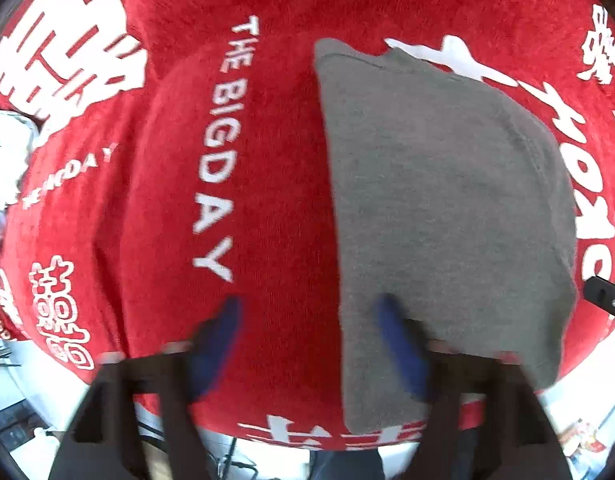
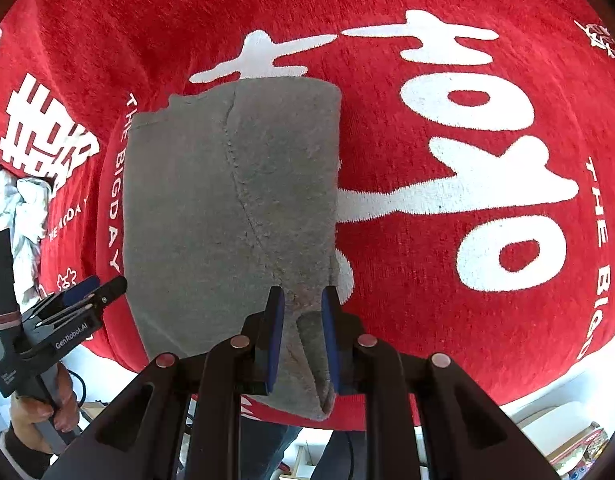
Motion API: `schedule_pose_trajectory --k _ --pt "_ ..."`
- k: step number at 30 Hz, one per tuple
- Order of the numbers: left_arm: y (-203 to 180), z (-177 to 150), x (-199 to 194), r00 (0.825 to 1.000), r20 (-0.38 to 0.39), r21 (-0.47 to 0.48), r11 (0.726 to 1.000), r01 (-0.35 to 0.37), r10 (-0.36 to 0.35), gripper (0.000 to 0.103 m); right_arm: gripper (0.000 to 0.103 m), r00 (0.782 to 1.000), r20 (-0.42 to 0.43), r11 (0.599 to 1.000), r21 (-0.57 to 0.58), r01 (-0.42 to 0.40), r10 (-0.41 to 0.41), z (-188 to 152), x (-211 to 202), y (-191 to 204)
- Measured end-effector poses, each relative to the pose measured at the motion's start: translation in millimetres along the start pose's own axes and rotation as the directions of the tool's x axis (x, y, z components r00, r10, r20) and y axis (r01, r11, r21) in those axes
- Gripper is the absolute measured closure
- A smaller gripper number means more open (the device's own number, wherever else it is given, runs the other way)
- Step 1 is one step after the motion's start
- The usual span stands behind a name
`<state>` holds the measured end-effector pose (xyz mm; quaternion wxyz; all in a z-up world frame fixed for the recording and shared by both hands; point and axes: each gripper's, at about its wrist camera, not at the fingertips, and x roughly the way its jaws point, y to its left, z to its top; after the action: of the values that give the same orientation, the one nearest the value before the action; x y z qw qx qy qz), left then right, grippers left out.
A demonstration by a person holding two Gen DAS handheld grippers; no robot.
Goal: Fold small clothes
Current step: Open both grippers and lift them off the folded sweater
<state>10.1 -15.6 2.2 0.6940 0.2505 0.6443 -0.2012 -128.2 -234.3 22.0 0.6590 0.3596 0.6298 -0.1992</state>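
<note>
Grey garment [image 2: 231,220] lies folded on a red cloth [image 2: 387,280] printed with white lettering, incl. "THE BIGDAY" [image 1: 217,152]. The red cloth covers the worktop; the white worktop edge [image 2: 547,404] shows at 4 o'clock in the right wrist view.

Right wrist view: garment fills the centre-left and runs from about 11 o'clock down to 6 o'clock. A stitched seam [image 2: 243,184] runs diagonally down it. Right tool [image 2: 303,312] sits at 6 o'clock, jaws narrow, its blue pads [image 2: 276,320] pinching a raised ridge of the grey garment at its near edge. The fabric bunches up between the fingers.

Left tool [image 2: 93,286] shows in the same view at 8 o'clock, just off the garment's left edge, over the red cloth. A hand [image 2: 43,408] grips its handle at 7 o'clock. Crumpled light fabric [image 2: 23,208] sits at 9 o'clock, beyond the red cloth's edge.

Left wrist view is motion-blurred. Left tool [image 1: 307,340] at 6 o'clock, jaws wide apart, nothing gripped. Left blue finger [image 1: 223,332] is over bare red cloth; the right one [image 1: 395,332] is over the left margin of the grey garment [image 1: 447,208]. Garment takes the right half of this view, from 12 to 5 o'clock. Whether the fingertips touch the fabric can't be told through the blur. A tip of the right tool [image 1: 603,292] pokes in at 3 o'clock.
</note>
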Motion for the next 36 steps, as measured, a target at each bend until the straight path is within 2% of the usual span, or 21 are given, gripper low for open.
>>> schedule_pose_trajectory --k 5,8,9,10,11,12,15,16,18,26,27,31,36 --pt "1.4 -0.4 -5.1 1.0 0.024 -0.014 1.0 0.019 -0.019 0.011 0.082 1.0 0.008 1.0 0.009 0.006 -0.006 1.7 -3.1 -2.1" --pt "1.7 0.6 -7.3 0.999 0.035 -0.03 1.0 -0.008 0.009 0.011 0.079 1.0 0.009 1.0 0.018 0.013 -0.013 2.5 -4.6 -2.8" --pt "0.7 0.0 -7.9 0.999 0.036 -0.033 0.999 -0.005 0.006 0.011 0.068 1.0 0.009 1.0 0.021 0.014 -0.015 2.7 -5.4 -2.7" --pt "1.4 0.2 -8.6 0.999 0.04 -0.039 0.999 0.008 -0.007 0.011 0.051 1.0 0.012 1.0 0.022 0.017 -0.017 2.8 -6.7 -1.9" --pt "1.2 -0.3 -9.9 0.999 0.046 -0.045 0.999 0.016 -0.014 0.011 0.045 1.0 0.021 1.0 0.02 0.018 -0.018 2.6 -8.9 -0.4" --pt "2.5 -0.3 -11.2 0.998 0.055 -0.053 0.998 0.025 -0.022 0.011 0.039 0.999 0.033 1.0 0.015 0.016 -0.016 2.6 -11.5 1.4" --pt "1.2 0.1 -12.0 0.998 0.057 -0.051 0.999 0.01 -0.007 0.011 0.037 0.999 0.049 1.0 0.0 0.023 -0.023 1.5 -17.0 7.0" --pt "0.3 0.2 -12.2 0.998 0.056 -0.047 0.999 -0.001 0.004 0.011 0.027 0.998 0.05 1.0 -0.001 0.027 -0.027 1.3 -17.6 8.2" --pt "-1.1 -0.2 -13.8 0.998 0.06 -0.041 0.999 -0.013 0.015 0.011 0.015 0.998 0.054 0.999 -0.005 0.045 -0.045 1.2 -18.9 11.0" --pt "-4.6 0.7 -20.2 0.998 0.061 -0.042 0.999 0.0 0.003 0.011 0.012 0.991 0.105 0.995 -0.043 0.094 -0.089 -0.5 -27.5 23.3" --pt "-4.9 1.2 -20.1 0.999 0.054 -0.041 0.999 0.002 0.0 0.011 0.0 0.99 0.114 0.995 -0.045 0.091 -0.085 -0.7 -28.1 24.4" --pt "-8.7 1.1 -20.4 0.999 0.038 -0.027 1.0 -0.008 0.009 0.011 0.0 0.988 0.134 0.996 -0.05 0.079 -0.071 -0.6 -28.9 28.8" --pt "-11.2 1.5 -21.0 1.0 0.026 -0.023 1.0 -0.008 0.008 0.011 0.0 0.991 0.105 0.996 -0.038 0.086 -0.082 1.1 -25.4 29.6"
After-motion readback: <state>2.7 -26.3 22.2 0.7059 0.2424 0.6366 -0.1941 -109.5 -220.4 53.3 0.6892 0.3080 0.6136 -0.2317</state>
